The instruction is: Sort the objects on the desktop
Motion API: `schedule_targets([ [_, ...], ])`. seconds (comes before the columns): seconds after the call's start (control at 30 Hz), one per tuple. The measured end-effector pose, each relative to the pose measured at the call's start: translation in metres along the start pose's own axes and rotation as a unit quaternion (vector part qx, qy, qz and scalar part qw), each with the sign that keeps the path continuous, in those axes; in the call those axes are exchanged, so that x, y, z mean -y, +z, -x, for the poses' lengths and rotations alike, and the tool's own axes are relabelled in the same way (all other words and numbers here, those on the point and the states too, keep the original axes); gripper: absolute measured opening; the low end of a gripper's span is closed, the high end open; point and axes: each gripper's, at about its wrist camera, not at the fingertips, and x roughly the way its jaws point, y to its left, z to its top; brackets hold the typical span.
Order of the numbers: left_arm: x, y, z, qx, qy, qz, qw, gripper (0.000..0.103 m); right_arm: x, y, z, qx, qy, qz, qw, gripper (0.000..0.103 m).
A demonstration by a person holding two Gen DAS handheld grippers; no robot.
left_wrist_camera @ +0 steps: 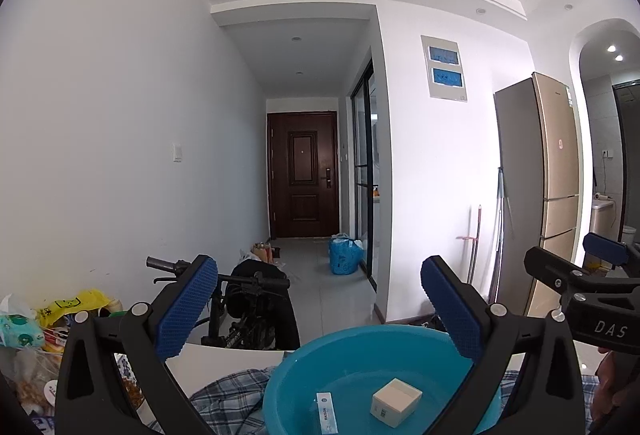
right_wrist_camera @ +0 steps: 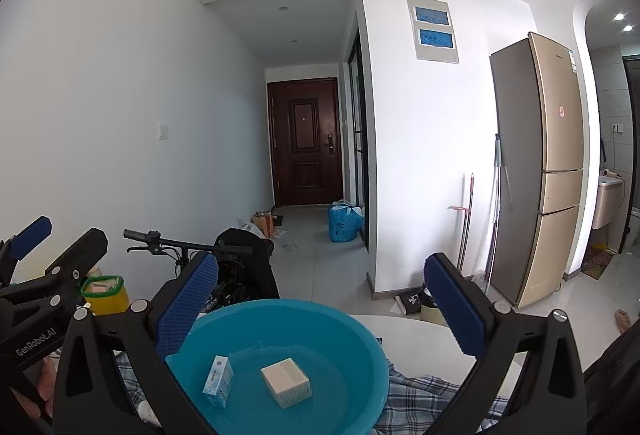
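A blue plastic basin (left_wrist_camera: 400, 345) (right_wrist_camera: 352, 331) sits on a plaid cloth on a white table. Inside it lie a cream square box (left_wrist_camera: 396, 401) (right_wrist_camera: 286, 381) and a slim blue-and-white box (left_wrist_camera: 326, 413) (right_wrist_camera: 219, 381). My left gripper (left_wrist_camera: 320, 309) hovers above the basin's near rim, open, with nothing between its blue pads. My right gripper (right_wrist_camera: 322, 305) is also open and empty, raised over the basin. Each gripper shows at the edge of the other's view: the right one (left_wrist_camera: 580, 275) and the left one (right_wrist_camera: 48, 247).
Snack packets and a yellow bag (left_wrist_camera: 68, 305) pile at the table's left. A yellow tub with a green rim (right_wrist_camera: 105, 293) stands left of the basin. Beyond the table are a bicycle (right_wrist_camera: 224, 259), a fridge (right_wrist_camera: 540, 167), a blue bag (right_wrist_camera: 344, 221) and a hallway door (right_wrist_camera: 306, 141).
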Motion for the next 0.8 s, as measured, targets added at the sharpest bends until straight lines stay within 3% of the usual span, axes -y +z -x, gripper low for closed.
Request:
schedule_targets([
  [0.33,-0.004,0.016,0.051,0.018,-0.011,0.013,0.9997,0.103,-0.018,0.009,0.053,0.032,0.020,0.016,0.999,0.103],
  [0.8,-0.026,0.017,0.141,0.059,0.001,0.030,0.9978,0.103,-0.029,0.012,0.123,0.078,0.006,0.058,0.995,0.103],
])
